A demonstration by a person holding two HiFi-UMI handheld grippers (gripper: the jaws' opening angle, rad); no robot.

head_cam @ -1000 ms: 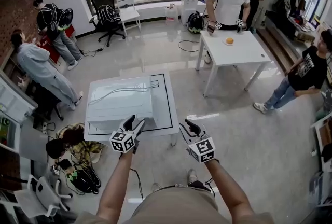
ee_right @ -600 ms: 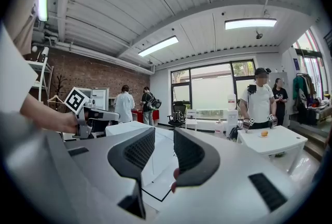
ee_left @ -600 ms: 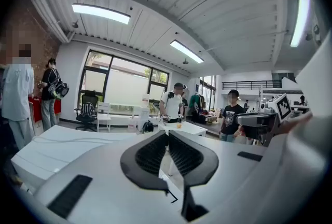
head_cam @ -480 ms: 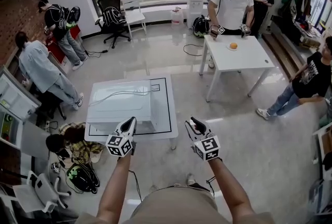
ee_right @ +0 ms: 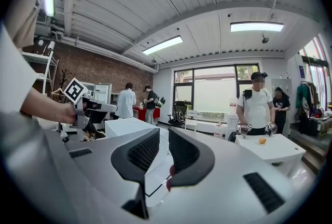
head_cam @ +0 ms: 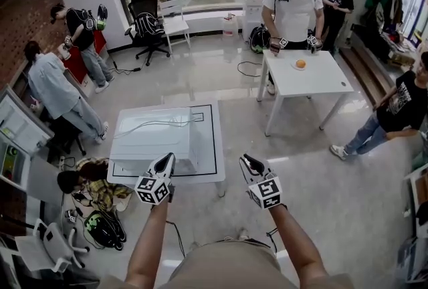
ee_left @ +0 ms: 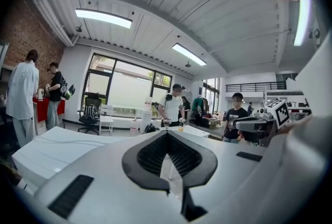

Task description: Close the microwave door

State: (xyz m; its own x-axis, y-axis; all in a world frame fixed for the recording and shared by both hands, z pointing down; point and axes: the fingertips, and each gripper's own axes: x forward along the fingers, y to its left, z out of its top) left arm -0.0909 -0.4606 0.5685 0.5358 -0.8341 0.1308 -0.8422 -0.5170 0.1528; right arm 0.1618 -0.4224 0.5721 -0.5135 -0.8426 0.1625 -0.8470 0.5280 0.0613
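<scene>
The microwave [head_cam: 155, 137] sits on the low white worktop [head_cam: 212, 147], just ahead of and a little below the left hand-held gripper [head_cam: 167, 159]. From the right hand-held gripper [head_cam: 246, 160] it lies ahead and off to the left. The left one's jaws are pressed together with nothing between them. The right one's stand slightly apart and are also empty. Neither touches the box, and both hang short of the worktop's near edge.

From above, no door leaf can be seen swinging out from the front of the box, and neither gripper view shows the front face. So I cannot tell whether the door is ajar or already flush (it may need only a final press to latch).

If it does need closing, the closed left jaws would make a good blunt pusher. They should meet the door near its free edge, away from the hinge, where a light push turns it most easily. The push should go level and straight into the front face until the latch catches. A downward or glancing push could slip off the smooth panel.

The likely trouble is the whole box sliding back across the worktop. Resting the right one lightly on top of the box, well clear of the door's swing, would guard against that.
</scene>
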